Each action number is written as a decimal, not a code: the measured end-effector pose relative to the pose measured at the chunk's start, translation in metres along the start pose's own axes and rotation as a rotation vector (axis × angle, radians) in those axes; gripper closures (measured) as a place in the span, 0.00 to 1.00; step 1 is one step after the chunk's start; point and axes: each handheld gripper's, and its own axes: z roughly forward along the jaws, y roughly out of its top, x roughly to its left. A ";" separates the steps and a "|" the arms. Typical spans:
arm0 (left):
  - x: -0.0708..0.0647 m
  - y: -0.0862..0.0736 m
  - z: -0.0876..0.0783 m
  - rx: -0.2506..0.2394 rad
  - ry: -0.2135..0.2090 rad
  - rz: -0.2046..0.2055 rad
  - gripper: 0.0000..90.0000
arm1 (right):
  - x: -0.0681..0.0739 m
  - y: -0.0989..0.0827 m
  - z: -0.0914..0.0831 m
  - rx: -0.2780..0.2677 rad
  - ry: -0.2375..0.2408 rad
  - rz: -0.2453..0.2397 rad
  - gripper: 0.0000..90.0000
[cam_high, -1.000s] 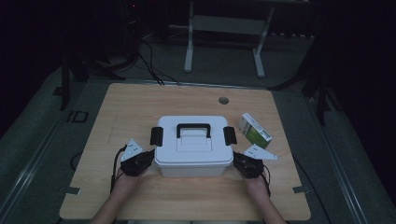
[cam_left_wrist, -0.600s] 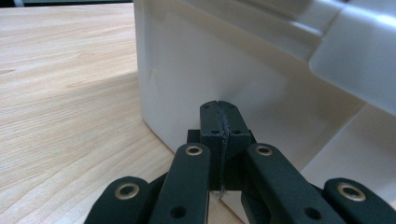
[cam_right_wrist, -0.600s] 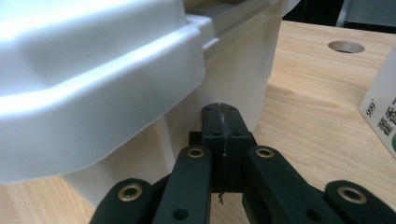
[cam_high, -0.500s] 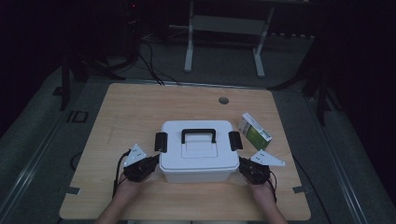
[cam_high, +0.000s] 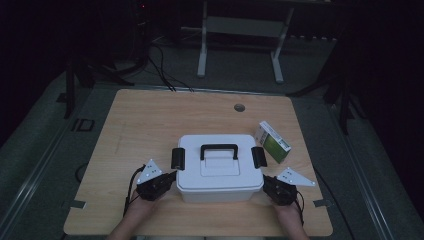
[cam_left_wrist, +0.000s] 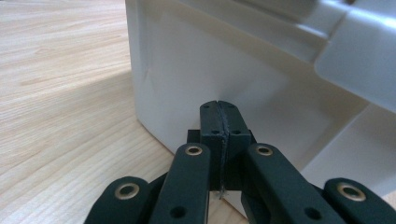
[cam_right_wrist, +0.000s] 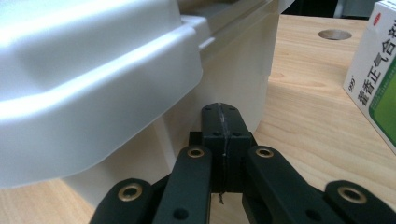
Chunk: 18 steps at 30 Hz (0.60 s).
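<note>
High view: the 2 hand-held grippers, left hand-held gripper (cam_high: 170, 178) and right hand-held gripper (cam_high: 266, 183), jaws pressed together, flank the white box (cam_high: 219, 167) on the desk (cam_high: 150, 120).

The white plastic box (cam_high: 219, 172) sits upright on the table between my two grippers, its lid on and closed. My left gripper (cam_high: 170, 178) is against its left wall, low down, and my right gripper (cam_high: 266, 183) is against its right wall, so the box fills the gap between them. A black carry handle (cam_high: 219, 149) lies flat in a recess on top of the lid. Black latches (cam_high: 178, 158) are folded over the lid's edge at the left and right ends, just beyond each of my grippers. The lid's rim overhangs the smooth, slightly tapered walls.
</note>
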 end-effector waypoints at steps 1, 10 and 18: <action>-0.001 0.000 0.000 0.001 -0.001 0.004 1.00 | 0.000 -0.001 -0.002 -0.002 0.000 0.001 1.00; -0.009 -0.001 0.002 0.001 -0.026 0.001 1.00 | 0.003 -0.007 -0.016 -0.004 -0.004 0.002 1.00; -0.016 -0.003 0.000 0.008 -0.043 0.007 1.00 | 0.004 -0.011 -0.024 -0.003 -0.005 0.013 1.00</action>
